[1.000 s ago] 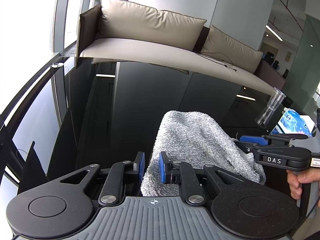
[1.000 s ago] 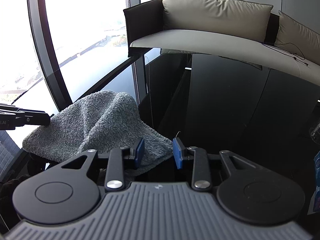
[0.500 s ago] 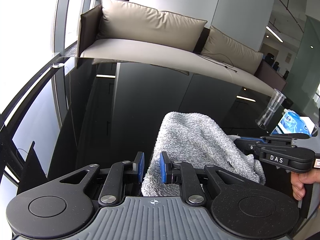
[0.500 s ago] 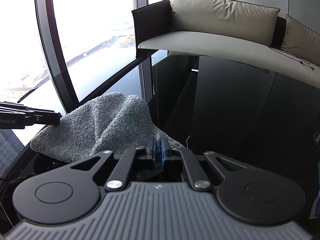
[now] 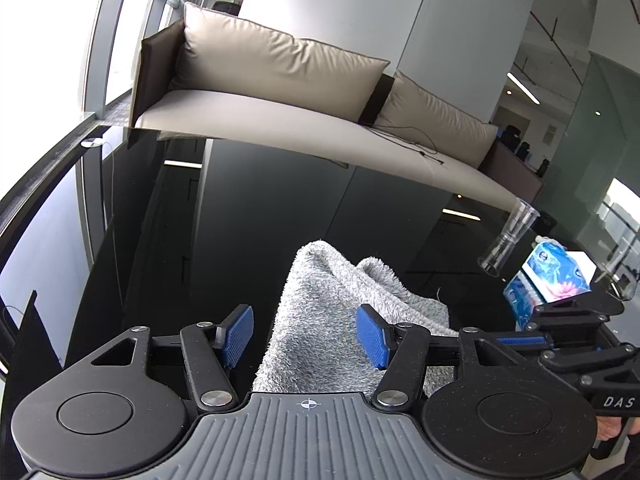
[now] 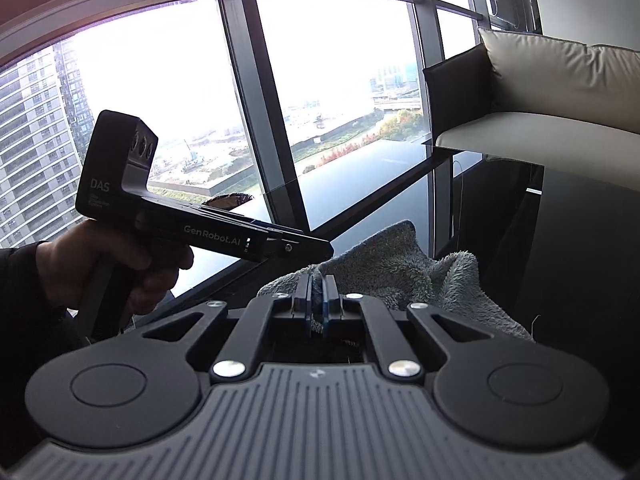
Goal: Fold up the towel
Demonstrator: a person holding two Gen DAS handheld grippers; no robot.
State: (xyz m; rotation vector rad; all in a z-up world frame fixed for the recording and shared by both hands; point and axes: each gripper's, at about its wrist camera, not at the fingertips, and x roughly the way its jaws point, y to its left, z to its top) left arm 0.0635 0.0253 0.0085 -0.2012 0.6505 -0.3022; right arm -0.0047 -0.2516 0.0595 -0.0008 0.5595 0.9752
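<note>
- Lying heaped on the dark glass tabletop [image 5: 248, 216], the grey towel [image 5: 320, 320] sits toward the near edge, one fold standing up in a soft peak.
- Left gripper [image 5: 304, 336]: its jaws have just been opening and now stand spread, the towel's near end between the blue pads [image 5: 240, 330] but no longer squeezed.
- Right gripper [image 6: 316, 304]: pressed together on a thin pinch of towel edge, which shows between the pads.
- It looks a light, thick terry cloth, limp and fluffy; I'd expect it to sag and bunch wherever it is unsupported, and not to slip much against ribbed pads.
- Best hold, to my eye, is at a hem corner rather than the bulky middle, since a pinch there gathers several layers.
- A clear plastic cup [image 5: 508, 236] and a tissue pack [image 5: 548, 280] stand near the tabletop's right edge, apart from the towel.
</note>
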